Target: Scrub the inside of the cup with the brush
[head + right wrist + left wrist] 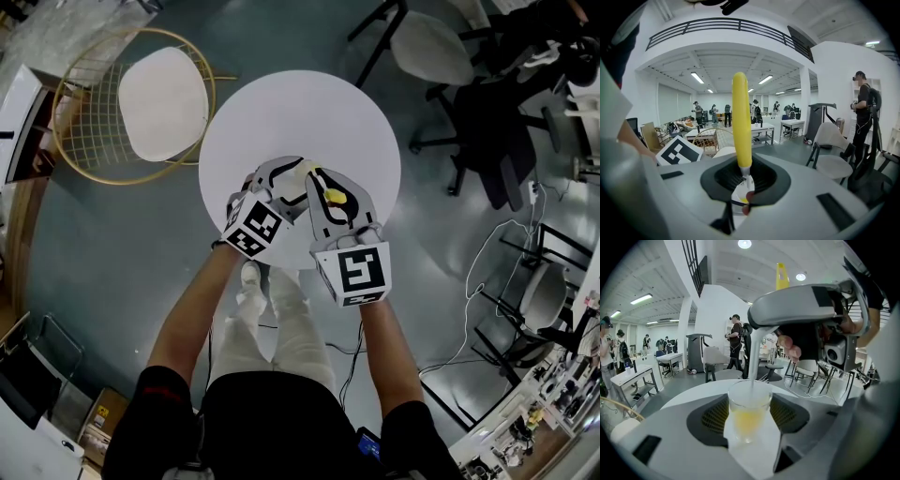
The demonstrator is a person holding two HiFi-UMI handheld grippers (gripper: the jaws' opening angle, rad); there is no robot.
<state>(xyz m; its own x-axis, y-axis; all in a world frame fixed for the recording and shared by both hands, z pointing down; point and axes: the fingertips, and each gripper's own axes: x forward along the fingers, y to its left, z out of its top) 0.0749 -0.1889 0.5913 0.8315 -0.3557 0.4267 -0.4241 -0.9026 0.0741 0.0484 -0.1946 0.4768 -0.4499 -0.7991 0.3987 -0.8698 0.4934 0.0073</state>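
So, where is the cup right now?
Centre of the left gripper view: the cup is clamped in the left gripper over the white table, brush inside it.

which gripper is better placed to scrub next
Right gripper: its jaws hold the brush, whose stem reaches down into the cup. The left gripper is shut on the cup, steadying it.

A round white table [300,108] stands on grey-blue floor [103,248] beside a gold wire chair [161,101]

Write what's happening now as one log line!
left gripper: holds cup | right gripper: holds brush | brush head: inside cup
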